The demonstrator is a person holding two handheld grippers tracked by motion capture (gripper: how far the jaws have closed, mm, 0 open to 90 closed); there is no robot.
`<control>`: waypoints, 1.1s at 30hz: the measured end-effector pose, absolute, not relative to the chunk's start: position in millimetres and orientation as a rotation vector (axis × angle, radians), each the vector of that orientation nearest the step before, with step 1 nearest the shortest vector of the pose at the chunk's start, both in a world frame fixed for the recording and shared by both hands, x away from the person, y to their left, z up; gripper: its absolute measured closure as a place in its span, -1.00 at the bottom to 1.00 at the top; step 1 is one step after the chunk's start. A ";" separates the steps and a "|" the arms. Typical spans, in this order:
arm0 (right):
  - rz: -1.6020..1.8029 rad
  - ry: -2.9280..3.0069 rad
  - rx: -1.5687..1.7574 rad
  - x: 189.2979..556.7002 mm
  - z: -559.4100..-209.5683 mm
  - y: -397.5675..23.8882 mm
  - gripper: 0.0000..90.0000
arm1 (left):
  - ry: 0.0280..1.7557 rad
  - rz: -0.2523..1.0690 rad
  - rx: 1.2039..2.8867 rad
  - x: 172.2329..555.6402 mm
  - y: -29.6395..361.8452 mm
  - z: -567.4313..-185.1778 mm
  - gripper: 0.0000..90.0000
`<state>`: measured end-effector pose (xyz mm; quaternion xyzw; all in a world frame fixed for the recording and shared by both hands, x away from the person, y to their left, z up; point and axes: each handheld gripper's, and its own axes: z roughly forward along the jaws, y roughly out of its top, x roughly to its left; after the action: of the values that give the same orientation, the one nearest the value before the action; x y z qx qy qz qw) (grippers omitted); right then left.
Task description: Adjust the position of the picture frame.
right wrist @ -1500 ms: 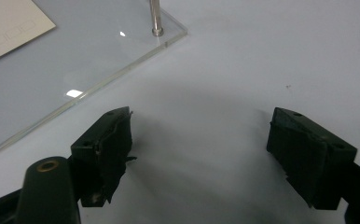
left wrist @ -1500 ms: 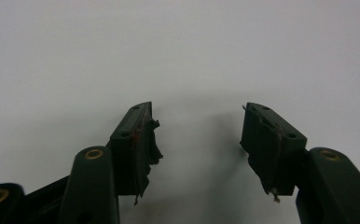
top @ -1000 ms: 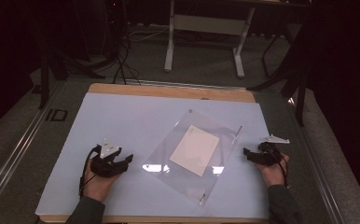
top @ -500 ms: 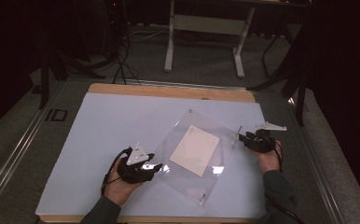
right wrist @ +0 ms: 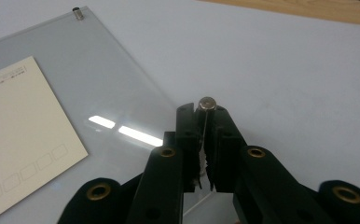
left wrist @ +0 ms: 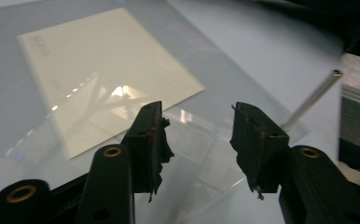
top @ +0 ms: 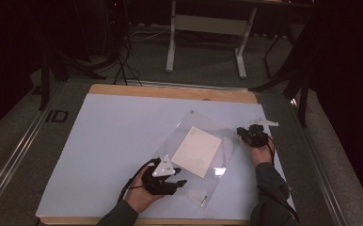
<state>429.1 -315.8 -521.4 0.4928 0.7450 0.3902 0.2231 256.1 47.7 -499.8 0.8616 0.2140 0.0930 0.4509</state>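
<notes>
Dark room, pale mat on wooden table. Clear acrylic frame lies centre-right; right gripper clamped on its 3 o'clock corner post, left gripper at 7 o'clock, jaws closing, straddling its edge.

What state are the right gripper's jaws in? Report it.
Shut: the right gripper has just closed its jaws on the clear frame's corner, beside the metal standoff.

You're working in a dim room: only the counter is lit, from overhead, with darkness beyond its far edge. Glare streaks sit on the clear sheet. The high view is soft and grainy; both gripper views blur toward their bottom edges.
</notes>
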 end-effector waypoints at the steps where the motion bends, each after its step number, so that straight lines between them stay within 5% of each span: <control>1: 1.078 2.057 1.361 429.1 -521.4 -315.8 0.87 | 0.529 0.230 2.129 256.1 47.7 -499.8 0.25; 15: 1.057 2.066 1.358 430.1 -520.1 -314.8 0.89 | 0.261 0.027 2.146 236.4 7.7 -512.6 0.29; 20: 1.053 2.067 1.366 431.4 -519.6 -313.8 0.89 | 0.228 0.027 2.161 236.1 -9.5 -516.0 0.39; 26: 1.042 2.069 1.379 434.7 -518.4 -312.0 0.89 | 0.209 0.081 2.187 238.7 -28.0 -520.1 0.79; 33: 1.037 2.060 1.394 438.6 -518.2 -309.4 0.89 | 0.128 0.215 2.224 232.9 -32.4 -516.0 0.87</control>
<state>438.6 -309.4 -518.2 0.5044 0.7455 0.3752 0.2214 232.9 -32.4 -516.0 0.8941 0.0515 0.0864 0.4365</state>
